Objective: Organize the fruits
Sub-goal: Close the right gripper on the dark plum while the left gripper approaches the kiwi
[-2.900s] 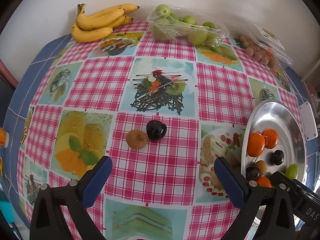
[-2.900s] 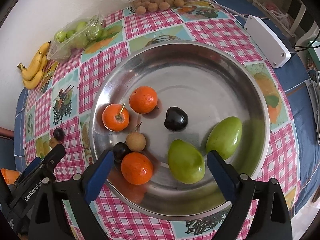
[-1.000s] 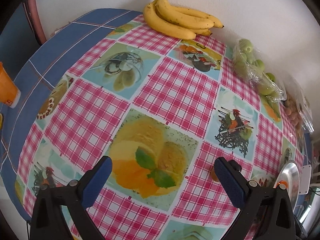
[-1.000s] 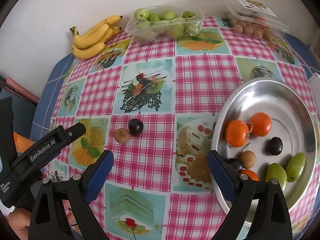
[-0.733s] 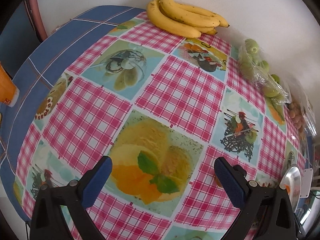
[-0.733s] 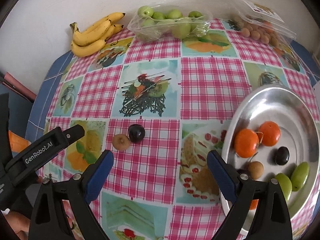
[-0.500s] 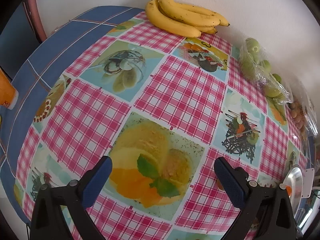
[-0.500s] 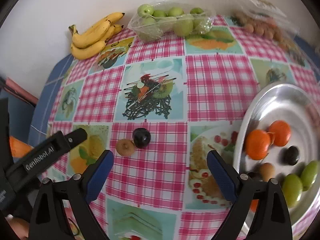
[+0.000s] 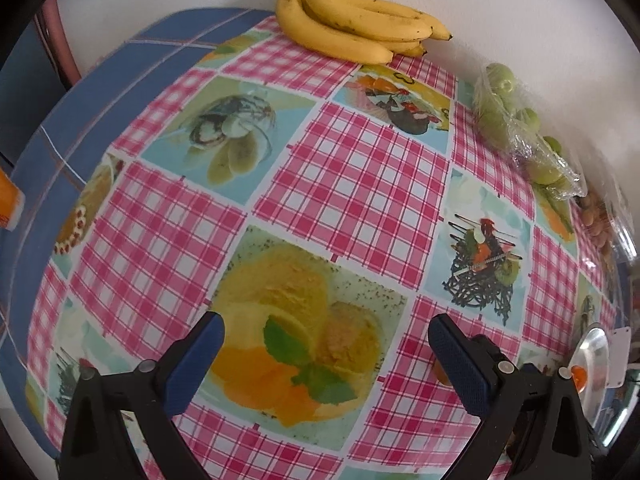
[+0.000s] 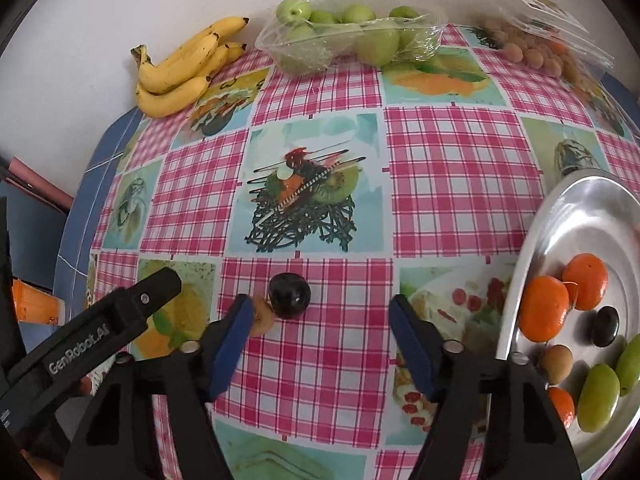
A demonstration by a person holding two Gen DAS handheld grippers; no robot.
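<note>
Left wrist view: the left gripper (image 9: 326, 346) gapes wide, empty, over the checked pink tablecloth (image 9: 348, 184). Its right finger hides most of a small brown fruit (image 9: 440, 372); the round steel tray (image 9: 592, 360) is cut off at the edge.

Right wrist view: the right gripper (image 10: 320, 338) is spread wide, holding nothing. A glossy dark plum (image 10: 289, 295) touches the half-hidden small brown fruit (image 10: 262, 316), just ahead of the left finger. The tray (image 10: 560, 216) holds tangerines (image 10: 543, 314).

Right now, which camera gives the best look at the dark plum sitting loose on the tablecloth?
The right wrist view: the dark plum sits whole, just ahead of the open right gripper. In the left wrist view it is hidden behind the gripper's finger.
</note>
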